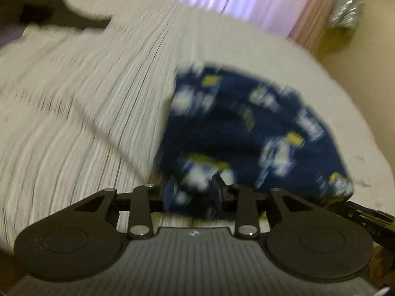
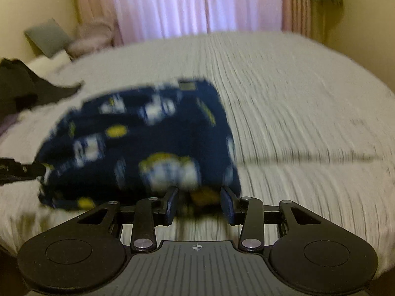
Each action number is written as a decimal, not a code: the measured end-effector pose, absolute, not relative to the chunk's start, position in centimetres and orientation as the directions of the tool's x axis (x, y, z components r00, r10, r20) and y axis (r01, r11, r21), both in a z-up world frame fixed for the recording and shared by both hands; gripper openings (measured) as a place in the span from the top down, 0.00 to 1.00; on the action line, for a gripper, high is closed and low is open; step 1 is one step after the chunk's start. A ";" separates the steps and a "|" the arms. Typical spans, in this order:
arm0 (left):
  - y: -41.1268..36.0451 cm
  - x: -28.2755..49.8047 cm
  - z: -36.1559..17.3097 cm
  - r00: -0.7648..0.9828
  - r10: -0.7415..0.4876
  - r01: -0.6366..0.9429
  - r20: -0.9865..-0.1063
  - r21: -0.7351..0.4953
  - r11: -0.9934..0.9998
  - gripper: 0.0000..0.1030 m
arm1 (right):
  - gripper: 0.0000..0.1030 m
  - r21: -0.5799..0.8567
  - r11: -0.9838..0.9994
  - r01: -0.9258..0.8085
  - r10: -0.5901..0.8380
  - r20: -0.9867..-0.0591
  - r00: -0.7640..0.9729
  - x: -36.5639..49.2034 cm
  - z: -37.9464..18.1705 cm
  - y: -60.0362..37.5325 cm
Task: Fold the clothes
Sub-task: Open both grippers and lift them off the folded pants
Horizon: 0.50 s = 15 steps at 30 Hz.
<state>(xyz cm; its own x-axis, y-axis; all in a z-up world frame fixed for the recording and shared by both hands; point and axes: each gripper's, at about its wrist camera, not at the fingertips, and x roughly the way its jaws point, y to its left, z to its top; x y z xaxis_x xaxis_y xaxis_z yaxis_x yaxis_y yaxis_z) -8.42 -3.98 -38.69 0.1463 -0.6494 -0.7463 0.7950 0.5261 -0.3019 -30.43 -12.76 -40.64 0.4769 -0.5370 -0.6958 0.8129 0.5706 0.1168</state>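
Pale ribbed bedspread [image 2: 284, 98] under pink curtains [image 2: 197, 5]. Both views blurred. Left gripper [image 1: 191, 190] and right gripper [image 2: 198, 202] tilted down at near edge of navy printed garment [image 2: 138, 143], fingers part open with cloth between them; grip cannot tell. Garment bunched mid-bed, long axis unclear.

- Ahead of the right tool [image 2: 199, 203], the navy printed garment [image 2: 138, 143] blocks the path; bedspread [image 2: 296, 98] to its right lies bare.
- Left of the left tool [image 1: 192, 192], open bed.
- Far left, a dark cloth [image 2: 22, 91], apparently, through blur.
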 end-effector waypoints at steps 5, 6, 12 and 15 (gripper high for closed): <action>-2.4 -10.0 -39.0 0.157 -0.602 0.797 -0.783 -0.259 0.545 0.71 | 0.60 0.138 0.565 0.814 -0.513 -0.713 0.477 -31.3 -40.8 -10.7; -2.1 -10.4 -38.8 0.164 -0.592 0.800 -0.789 -0.246 0.548 0.68 | 0.60 0.140 0.564 0.814 -0.508 -0.718 0.476 -31.3 -40.8 -10.5; -1.3 -12.5 -37.1 0.186 -0.590 0.829 -0.785 -0.197 0.524 0.58 | 0.33 0.133 0.566 0.813 -0.505 -0.723 0.471 -30.8 -40.3 -9.3; -1.0 -13.1 -36.3 0.190 -0.605 0.836 -0.773 -0.196 0.513 0.53 | 0.24 0.115 0.565 0.817 -0.532 -0.706 0.468 -30.8 -39.4 -8.6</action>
